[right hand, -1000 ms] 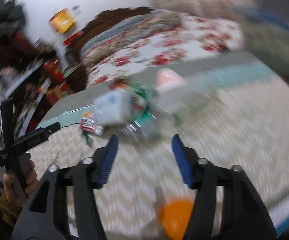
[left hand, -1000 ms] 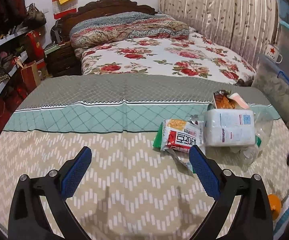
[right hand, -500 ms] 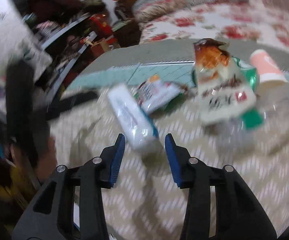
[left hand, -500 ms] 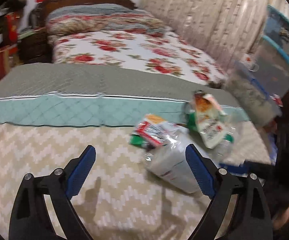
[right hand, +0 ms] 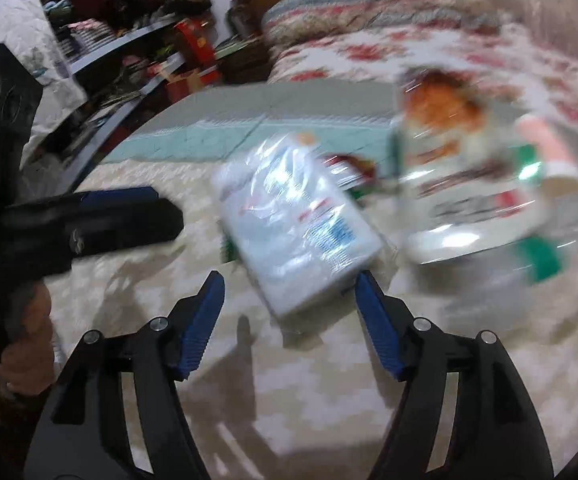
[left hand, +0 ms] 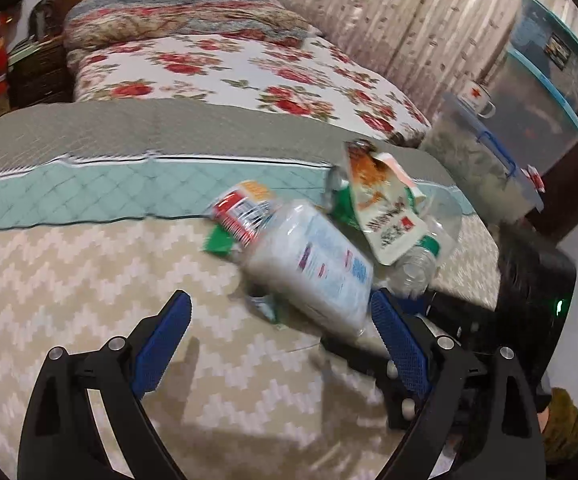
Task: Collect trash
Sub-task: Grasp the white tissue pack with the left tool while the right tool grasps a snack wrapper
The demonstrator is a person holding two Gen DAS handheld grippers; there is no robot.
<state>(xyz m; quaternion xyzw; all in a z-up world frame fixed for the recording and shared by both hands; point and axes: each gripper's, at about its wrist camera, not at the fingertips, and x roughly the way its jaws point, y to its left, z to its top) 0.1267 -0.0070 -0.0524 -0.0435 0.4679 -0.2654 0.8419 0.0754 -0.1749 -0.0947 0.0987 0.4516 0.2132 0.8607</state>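
Two views. Left wrist: the left gripper (left hand: 279, 334) has its jaws spread, with the white plastic-wrapped tissue pack (left hand: 315, 268) at centre frame on the beige zigzag bedspread (left hand: 69, 276). Right wrist: the right gripper (right hand: 289, 322), jaws spread, faces the pack's near end (right hand: 293, 232). The pack is probably light, soft and slippery; pinch across its narrow end.

Dim indoor light; rt view heavily motion-blurred, left mildly; fisheye bend at edges, glare on tissue pack (right hand: 293, 220).

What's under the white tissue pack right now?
The white tissue pack overlaps a red-and-white wrapper with green edging at its far end. A small scrap pokes out on its near side. Whatever else lies beneath is covered.
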